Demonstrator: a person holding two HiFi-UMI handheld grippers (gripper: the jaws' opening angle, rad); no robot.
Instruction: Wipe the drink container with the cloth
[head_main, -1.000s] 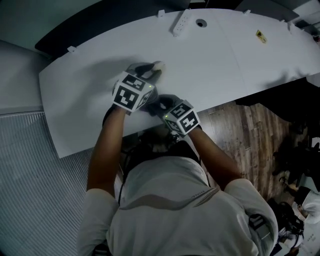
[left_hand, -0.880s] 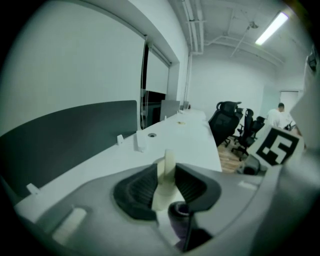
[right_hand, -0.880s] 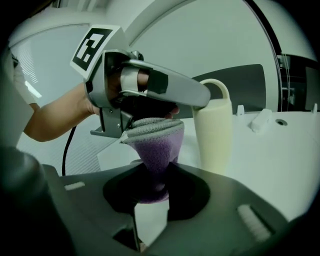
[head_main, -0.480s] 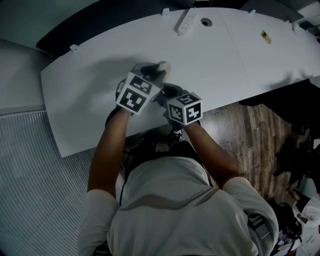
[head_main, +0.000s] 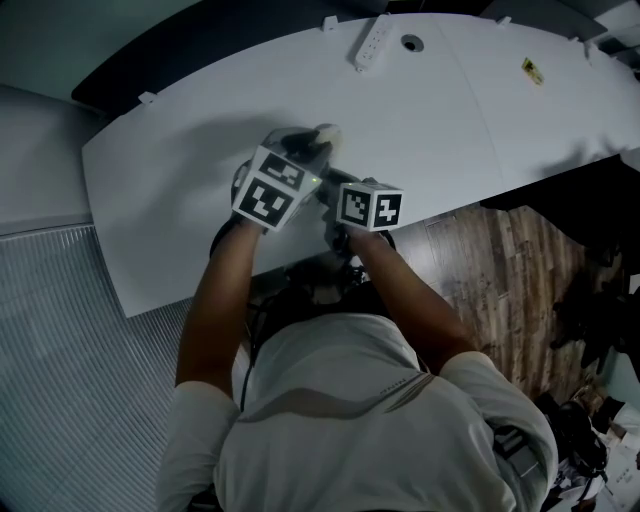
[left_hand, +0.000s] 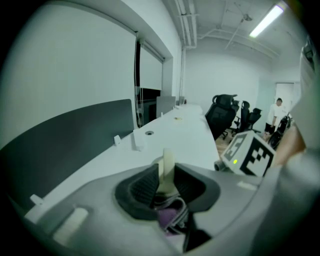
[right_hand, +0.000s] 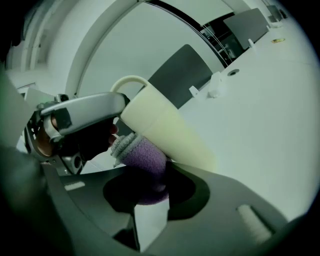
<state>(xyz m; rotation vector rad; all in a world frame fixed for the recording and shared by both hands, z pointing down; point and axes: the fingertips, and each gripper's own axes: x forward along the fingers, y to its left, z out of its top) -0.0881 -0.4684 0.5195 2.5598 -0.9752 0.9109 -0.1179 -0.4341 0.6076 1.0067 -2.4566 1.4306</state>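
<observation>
A cream cup (right_hand: 162, 125) lies tilted above the white table (head_main: 450, 110), its handle at the top. In the head view only its pale end (head_main: 323, 132) shows past my left gripper (head_main: 305, 150). That gripper's jaws are closing, with a cream part of the cup (left_hand: 168, 167) pinched between the pads. My right gripper (right_hand: 150, 187) is shut on a purple knitted cloth (right_hand: 144, 159), which presses against the cup's underside. The cloth (left_hand: 169, 218) also shows low in the left gripper view. Both grippers sit close together near the table's front edge.
A white power strip (head_main: 368, 42) and a round cable hole (head_main: 411, 44) lie at the table's far edge, a small yellow item (head_main: 532, 72) at far right. Wood floor (head_main: 500, 260) lies beyond the front edge. Office chairs (left_hand: 225, 112) and a person (left_hand: 276, 114) stand far off.
My right gripper has moved up and left, from beside the table's front edge to right against the left gripper and the cup. The left gripper has barely shifted.
</observation>
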